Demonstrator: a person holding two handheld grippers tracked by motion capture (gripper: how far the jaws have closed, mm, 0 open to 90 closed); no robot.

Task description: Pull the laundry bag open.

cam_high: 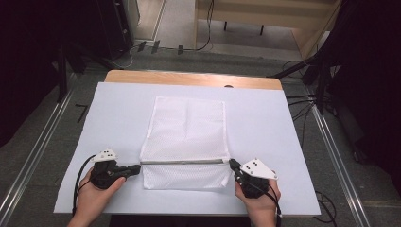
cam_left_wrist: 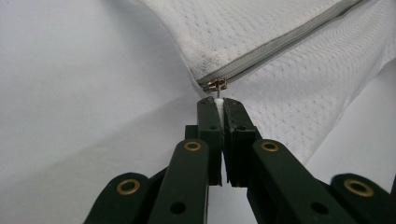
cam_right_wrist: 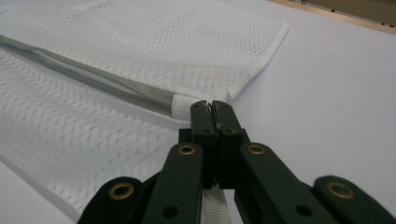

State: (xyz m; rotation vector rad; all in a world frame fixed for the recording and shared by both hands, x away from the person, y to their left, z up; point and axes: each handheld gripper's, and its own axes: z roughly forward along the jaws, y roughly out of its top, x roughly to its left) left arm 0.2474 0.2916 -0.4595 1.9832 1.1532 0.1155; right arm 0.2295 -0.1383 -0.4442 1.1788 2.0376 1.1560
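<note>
The mesh bag [cam_high: 186, 142] lies lengthwise up the frame, its zipper [cam_high: 182, 161] running left-right. The left gripper [cam_high: 137, 167] is clamped on the zipper pull [cam_left_wrist: 217, 99]; the right gripper [cam_high: 232, 163] pinches the zipper's opposite end.

The person's forearms run off the near edge of the high view, past the left hand [cam_high: 97, 191] and right hand [cam_high: 259, 198]. In the left gripper view, the zipper pull [cam_left_wrist: 216, 85] is small and soft-focused; what the left gripper [cam_left_wrist: 218, 101] pinches is mostly hidden between its jaws. The mesh bag [cam_right_wrist: 140, 70] is cut off at the left edge of the right gripper view. The right gripper [cam_right_wrist: 212, 105] covers the zipper's [cam_right_wrist: 116, 88] end.
</note>
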